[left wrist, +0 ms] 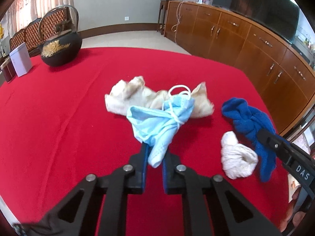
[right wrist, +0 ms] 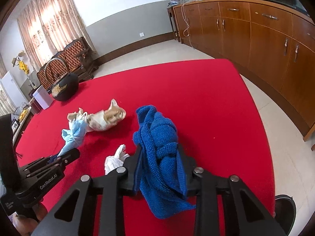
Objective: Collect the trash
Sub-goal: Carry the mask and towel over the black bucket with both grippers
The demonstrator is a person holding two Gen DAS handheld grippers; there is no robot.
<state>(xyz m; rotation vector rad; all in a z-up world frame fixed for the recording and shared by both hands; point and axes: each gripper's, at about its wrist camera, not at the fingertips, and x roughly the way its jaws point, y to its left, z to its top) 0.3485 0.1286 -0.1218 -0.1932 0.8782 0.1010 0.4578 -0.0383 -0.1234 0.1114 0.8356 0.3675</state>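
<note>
Both tools are of the same build. The left black two-finger gripper has matte black plastic arms with triangular cut-outs, four round silver screws at the joints, and blue pads on the inner faces of its fingers. From the other side, its body shows white lettering "GenRobot.AI". The right black two-finger gripper has the same silver screws and cut-out arms; its side carries the white letters "DAS" and one small screw.
</note>
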